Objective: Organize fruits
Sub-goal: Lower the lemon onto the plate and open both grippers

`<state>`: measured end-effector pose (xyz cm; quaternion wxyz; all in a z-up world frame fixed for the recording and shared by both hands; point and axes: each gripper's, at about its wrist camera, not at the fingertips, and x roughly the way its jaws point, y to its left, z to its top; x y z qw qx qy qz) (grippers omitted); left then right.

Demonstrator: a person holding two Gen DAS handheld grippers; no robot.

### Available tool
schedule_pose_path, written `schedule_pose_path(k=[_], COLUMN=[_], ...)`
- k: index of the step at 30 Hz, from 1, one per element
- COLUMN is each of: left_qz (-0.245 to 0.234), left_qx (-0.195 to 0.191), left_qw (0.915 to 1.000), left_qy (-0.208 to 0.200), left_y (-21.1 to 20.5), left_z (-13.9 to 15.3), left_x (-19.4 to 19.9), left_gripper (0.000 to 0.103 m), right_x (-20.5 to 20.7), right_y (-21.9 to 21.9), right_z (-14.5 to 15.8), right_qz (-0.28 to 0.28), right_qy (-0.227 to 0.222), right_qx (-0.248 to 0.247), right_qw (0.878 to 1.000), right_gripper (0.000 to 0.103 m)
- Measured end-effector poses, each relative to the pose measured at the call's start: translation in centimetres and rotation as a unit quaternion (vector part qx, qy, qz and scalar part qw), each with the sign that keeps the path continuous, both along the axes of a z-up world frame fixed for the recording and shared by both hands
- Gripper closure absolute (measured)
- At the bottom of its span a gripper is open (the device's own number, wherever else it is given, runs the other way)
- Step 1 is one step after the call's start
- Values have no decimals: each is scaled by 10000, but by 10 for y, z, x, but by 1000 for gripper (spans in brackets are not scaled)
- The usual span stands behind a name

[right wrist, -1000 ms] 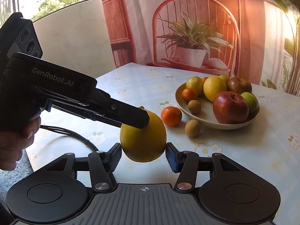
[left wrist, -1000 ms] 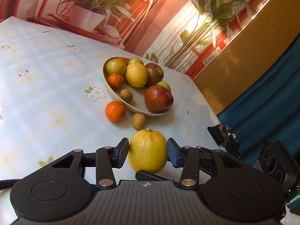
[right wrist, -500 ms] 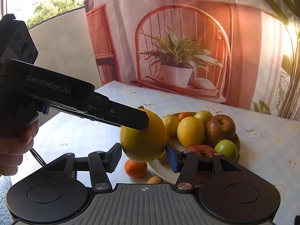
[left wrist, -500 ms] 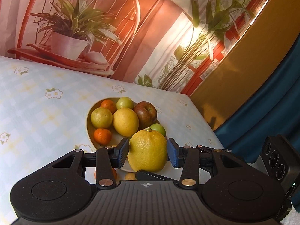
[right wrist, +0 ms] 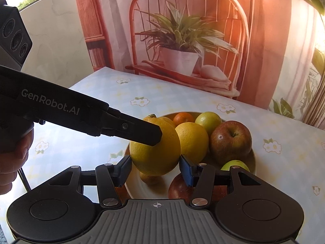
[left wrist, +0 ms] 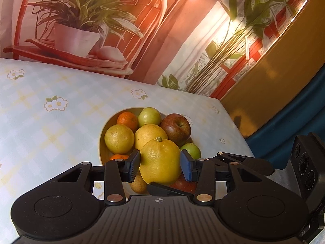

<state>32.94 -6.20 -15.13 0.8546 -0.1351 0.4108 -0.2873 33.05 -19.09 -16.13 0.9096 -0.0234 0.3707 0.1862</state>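
Observation:
A large yellow citrus fruit [left wrist: 160,162] is gripped from two sides at once. My left gripper [left wrist: 160,165] is shut on it, and my right gripper [right wrist: 155,167] is shut on the same large yellow citrus fruit [right wrist: 156,152]. Both hold it in the air above the near part of the beige fruit bowl [left wrist: 102,140]. The left gripper's finger [right wrist: 142,131] crosses the right wrist view and presses on the fruit. The bowl [right wrist: 251,158] holds red apples, yellow citrus, oranges and green fruits.
The bowl stands on a table with a pale checked flower-print cloth [left wrist: 50,122]. A printed backdrop with a chair and potted plant [right wrist: 182,46] hangs behind the table. The table's right edge [left wrist: 237,130] is close to the bowl. A hand [right wrist: 12,158] holds the left gripper.
Both grippers have carried the citrus fruit up and forward, from above the table in front of the bowl to above the bowl. The loose orange and small brown fruit have passed out of sight below.

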Motion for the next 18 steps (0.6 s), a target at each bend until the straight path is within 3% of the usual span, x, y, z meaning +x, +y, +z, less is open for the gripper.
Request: schedule_pose_path(k=[18], left_qz=[271], left_qx=[341], left_qw=[9990], left_qy=[8], left_y=[-1], left_z=[-4], left_x=[6], left_gripper=[61], right_x=[1], right_y=[7], right_z=[1], right_qz=[-198], right_qy=[-6], right_qx=[-272], right_qw=[9994], right_gripper=[52])
